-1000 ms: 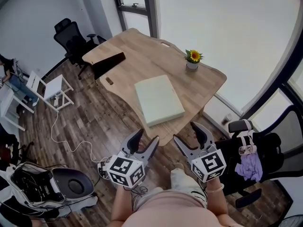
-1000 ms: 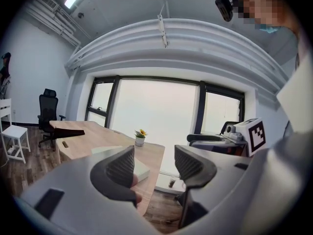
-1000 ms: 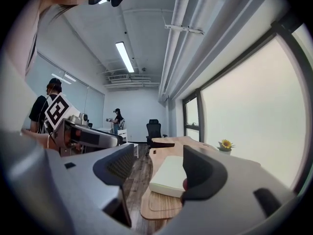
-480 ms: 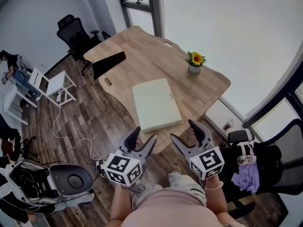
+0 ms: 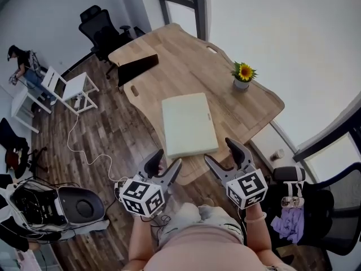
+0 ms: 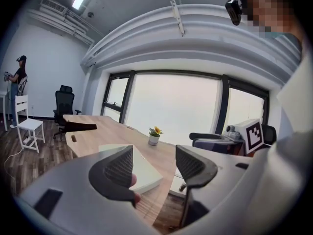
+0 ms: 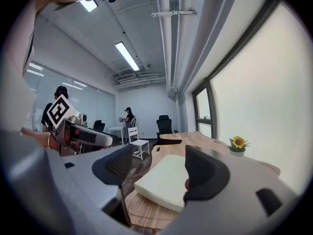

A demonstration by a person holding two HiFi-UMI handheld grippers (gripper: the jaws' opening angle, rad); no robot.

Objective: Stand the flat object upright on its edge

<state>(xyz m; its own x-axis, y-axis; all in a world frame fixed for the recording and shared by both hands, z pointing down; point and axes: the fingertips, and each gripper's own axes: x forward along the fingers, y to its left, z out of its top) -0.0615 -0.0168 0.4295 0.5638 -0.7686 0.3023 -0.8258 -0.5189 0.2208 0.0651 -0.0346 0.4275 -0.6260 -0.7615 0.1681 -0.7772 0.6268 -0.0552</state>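
A pale, cream-coloured flat pad [image 5: 189, 124] lies flat on the wooden table [image 5: 180, 66], close to its near edge. My left gripper [image 5: 168, 160] hovers just short of that edge, jaws apart with nothing between them. My right gripper [image 5: 221, 152] is held beside it, also open and empty, its tips over the table's near rim. In the left gripper view the pad [image 6: 145, 171] shows beyond the spread jaws of the left gripper [image 6: 154, 163]. The right gripper view shows the pad [image 7: 168, 177] ahead of the right gripper [image 7: 159, 168].
A potted sunflower [image 5: 243, 75] stands near the table's far right edge and a black wedge-shaped object [image 5: 138, 68] rests at its left end. Around the table are a black office chair [image 5: 104, 33], a white chair [image 5: 76, 86] and a chair with purple cloth [image 5: 290, 219]. A person [image 5: 22, 61] stands far left.
The head view has swung, so table and pad now sit further right and nearer to both grippers. The pad still lies flat. Both grippers remain open.
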